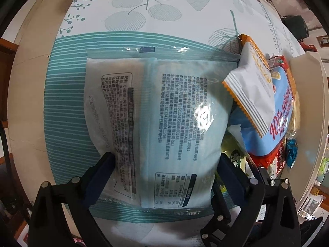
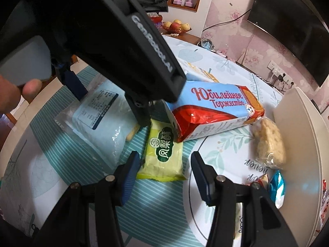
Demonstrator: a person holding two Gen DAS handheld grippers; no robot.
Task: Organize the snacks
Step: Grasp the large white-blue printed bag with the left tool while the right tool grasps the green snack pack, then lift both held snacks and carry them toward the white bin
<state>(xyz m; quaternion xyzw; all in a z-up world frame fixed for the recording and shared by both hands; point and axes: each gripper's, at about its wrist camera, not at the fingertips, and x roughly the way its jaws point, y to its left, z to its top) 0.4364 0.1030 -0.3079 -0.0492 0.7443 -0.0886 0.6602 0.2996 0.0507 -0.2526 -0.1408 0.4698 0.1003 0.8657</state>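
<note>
Pale blue plastic fills the left wrist view: a big flat snack bag (image 1: pixel 152 111) lies printed side up on the striped mat (image 1: pixel 65 107), right between our left tongs (image 1: pixel 164 160). They stand wide apart, one finger at each long edge, and we cannot tell whether the pads touch it. Off to their right, a white and orange packet (image 1: pixel 250 90) leans on a blue and red biscuit pack (image 1: pixel 281 111).

From the right wrist view, our right tongs (image 2: pixel 164 168) hang half apart and empty, with a yellow-green pastry packet (image 2: pixel 162 154) lying between and just ahead of the fingers. Beyond it sits the biscuit pack (image 2: pixel 216 111), and to the right a puffed rice bar (image 2: pixel 269 142).

We judge this the pick-up step: next we close the left tongs squarely on the big bag and lift it level, so the slippery film does not slide out.
</note>
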